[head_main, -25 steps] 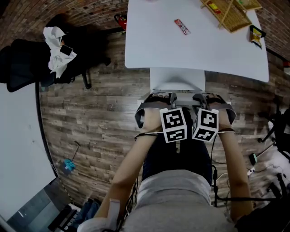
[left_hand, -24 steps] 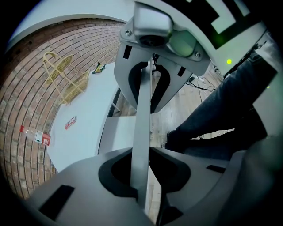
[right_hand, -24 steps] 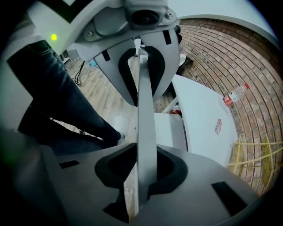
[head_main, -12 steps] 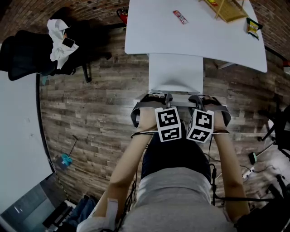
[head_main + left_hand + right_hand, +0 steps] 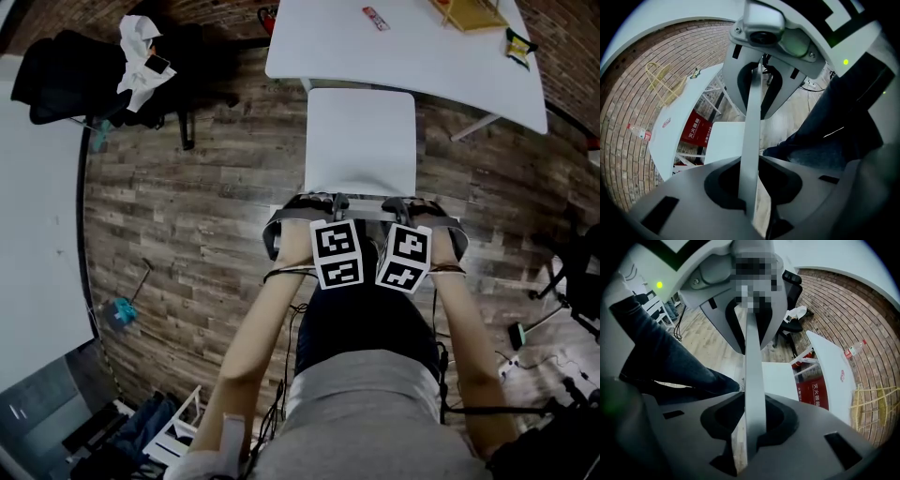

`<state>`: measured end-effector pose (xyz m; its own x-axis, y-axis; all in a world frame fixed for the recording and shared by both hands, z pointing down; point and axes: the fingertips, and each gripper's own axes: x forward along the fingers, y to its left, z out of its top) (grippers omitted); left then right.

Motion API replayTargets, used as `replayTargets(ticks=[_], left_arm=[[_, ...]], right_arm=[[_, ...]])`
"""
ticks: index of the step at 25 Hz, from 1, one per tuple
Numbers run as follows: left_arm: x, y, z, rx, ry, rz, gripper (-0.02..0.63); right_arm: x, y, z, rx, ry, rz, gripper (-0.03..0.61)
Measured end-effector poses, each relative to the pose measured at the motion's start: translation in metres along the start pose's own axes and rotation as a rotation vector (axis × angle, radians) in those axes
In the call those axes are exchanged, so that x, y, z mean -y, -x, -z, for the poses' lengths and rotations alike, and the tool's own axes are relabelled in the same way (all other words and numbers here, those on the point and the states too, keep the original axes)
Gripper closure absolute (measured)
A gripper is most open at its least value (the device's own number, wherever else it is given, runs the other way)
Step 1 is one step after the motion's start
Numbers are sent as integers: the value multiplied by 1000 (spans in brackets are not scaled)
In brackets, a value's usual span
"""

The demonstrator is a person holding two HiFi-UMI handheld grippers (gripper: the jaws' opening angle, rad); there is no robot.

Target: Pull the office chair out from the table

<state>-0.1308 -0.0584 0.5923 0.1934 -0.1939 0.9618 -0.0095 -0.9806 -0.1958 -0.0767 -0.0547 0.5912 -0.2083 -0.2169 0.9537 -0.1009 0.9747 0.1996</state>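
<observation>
The white office chair (image 5: 360, 141) stands on the wood-plank floor (image 5: 206, 216) with nearly its whole seat clear of the white table (image 5: 309, 52). Only the seat's far edge lies just at the table's near edge. The person stands behind it, both arms reaching down.

The left gripper (image 5: 331, 200) and right gripper (image 5: 401, 202) sit side by side on the top of the backrest. In each gripper view the thin pale edge of the backrest (image 5: 751, 136) runs straight through the jaws, which are closed on it and pinching it.

Under the table sits a red box (image 5: 816, 392) printed with white Chinese characters, which seem to read 灭火器箱. On the tabletop lie a red-and-white wrapper (image 5: 376, 18) and a yellow packet (image 5: 518, 47), with print too small to read. A bamboo rack (image 5: 473, 11) is at the far edge. A clear bottle with a red label (image 5: 640, 132) lies on the brick paving beyond, its label illegible. To the left a black chair (image 5: 66, 70) carries a white cloth (image 5: 136, 56).
</observation>
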Motion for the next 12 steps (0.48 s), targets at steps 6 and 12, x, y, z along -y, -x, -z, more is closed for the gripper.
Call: replayTargets(ticks=[6,12], left_arm=[[46,10,5,-22,20,6,523],[81,20,12,-29,30,26,523]], right_arm=[[-44,14,-12,33,17,-23,489],[-80,23,-17,37,13,-48,491]])
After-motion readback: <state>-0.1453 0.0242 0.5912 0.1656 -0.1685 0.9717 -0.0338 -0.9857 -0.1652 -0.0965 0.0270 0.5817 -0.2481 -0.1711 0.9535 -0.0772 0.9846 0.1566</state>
